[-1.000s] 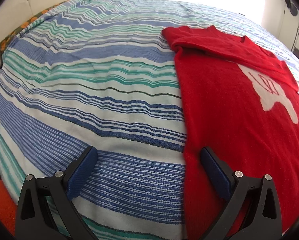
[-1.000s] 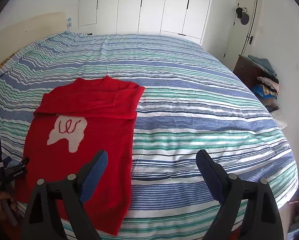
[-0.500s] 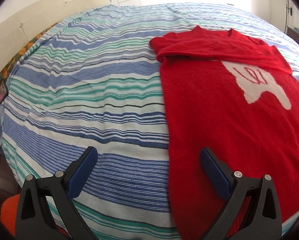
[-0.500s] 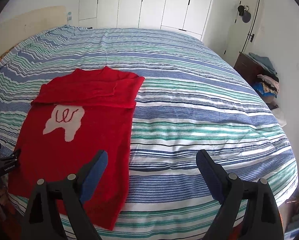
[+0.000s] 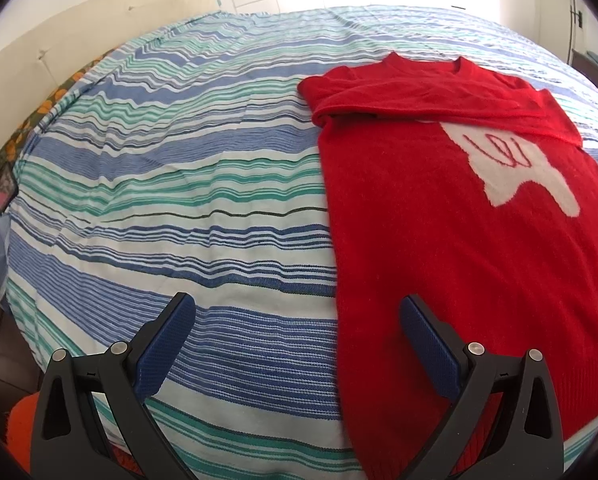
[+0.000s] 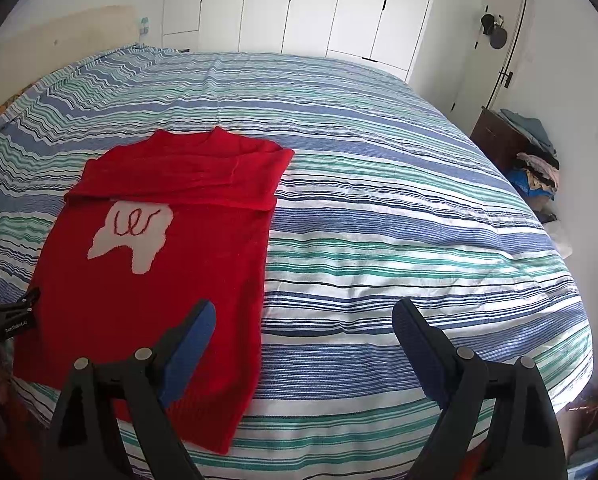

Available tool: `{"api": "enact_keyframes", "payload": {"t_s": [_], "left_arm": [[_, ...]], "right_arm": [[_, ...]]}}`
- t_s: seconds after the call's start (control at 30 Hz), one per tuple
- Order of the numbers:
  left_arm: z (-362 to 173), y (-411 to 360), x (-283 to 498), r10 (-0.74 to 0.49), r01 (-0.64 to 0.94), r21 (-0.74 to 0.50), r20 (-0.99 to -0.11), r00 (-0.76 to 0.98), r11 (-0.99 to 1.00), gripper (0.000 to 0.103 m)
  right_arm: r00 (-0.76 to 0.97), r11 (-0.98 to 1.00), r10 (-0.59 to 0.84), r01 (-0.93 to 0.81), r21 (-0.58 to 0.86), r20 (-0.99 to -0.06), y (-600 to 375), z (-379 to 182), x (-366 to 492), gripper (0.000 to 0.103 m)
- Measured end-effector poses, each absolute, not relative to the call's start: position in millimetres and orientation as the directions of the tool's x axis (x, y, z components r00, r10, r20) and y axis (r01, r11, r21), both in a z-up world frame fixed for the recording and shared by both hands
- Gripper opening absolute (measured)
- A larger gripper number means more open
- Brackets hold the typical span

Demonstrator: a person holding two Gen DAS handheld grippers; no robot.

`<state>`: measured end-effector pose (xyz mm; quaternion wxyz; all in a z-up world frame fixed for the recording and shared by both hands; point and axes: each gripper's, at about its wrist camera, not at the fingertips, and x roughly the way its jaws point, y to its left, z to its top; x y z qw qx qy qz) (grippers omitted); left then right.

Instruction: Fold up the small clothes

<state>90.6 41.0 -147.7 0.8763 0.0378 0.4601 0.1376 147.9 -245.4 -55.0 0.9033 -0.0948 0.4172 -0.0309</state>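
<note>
the left tongs (image 5: 297, 328) are spread wide and hold nothing; their blue-padded fingers (image 5: 167, 344) hang above the near edge of the bed, one over the bedspread and the other over the near left part of the jumper, and whether that one touches the knit cannot be told. the right tongs (image 6: 303, 336) are likewise spread wide and empty, the left finger above the jumper's near right corner, the right finger above bare bedspread.

the red knitted jumper with a white shape and a red scribble on its chest (image 5: 459, 248) (image 6: 155, 280) lies flat on the blue, green and white striped bedspread (image 5: 199, 184) (image 6: 399, 216), towards the near edge of the bed, its hem nearest the tongs and its neck towards the far side. both sleeves are folded across the top of the chest, forming a band that covers the upper rim of the white shape.

in the right wrist view the left tongs show at the left border, just beside the jumper's left edge. beyond the bed's right edge a dark wooden cabinet (image 6: 499, 140) carries a heap of mixed clothes (image 6: 539, 168). white wardrobe doors (image 6: 299, 4) stand behind the bed.
</note>
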Motion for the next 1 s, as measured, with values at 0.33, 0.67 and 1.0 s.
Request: {"api": "enact_keyframes", "payload": {"t_s": [0.33,0.67,1.0], "left_arm": [[-140,58,52,-0.151,-0.152,-0.235,-0.891,0.428,0.960,0.098],[-148,29,41,-0.269,-0.057,-0.300,-0.914,0.304,0.952,0.004],[-102,74,67,-0.466,-0.179,-0.599,-0.749,0.471,0.781,0.004]], "right_arm": [[0.513,0.973,0.226,-0.077,0.218,-0.828,-279,-97,142,0.089],[0.233,0.874,0.484,-0.090,0.477,-0.843,-270,-171,145,0.005],[0.386,0.730,0.647,-0.065,0.680,-0.658,-287,-138,155,0.004]]}}
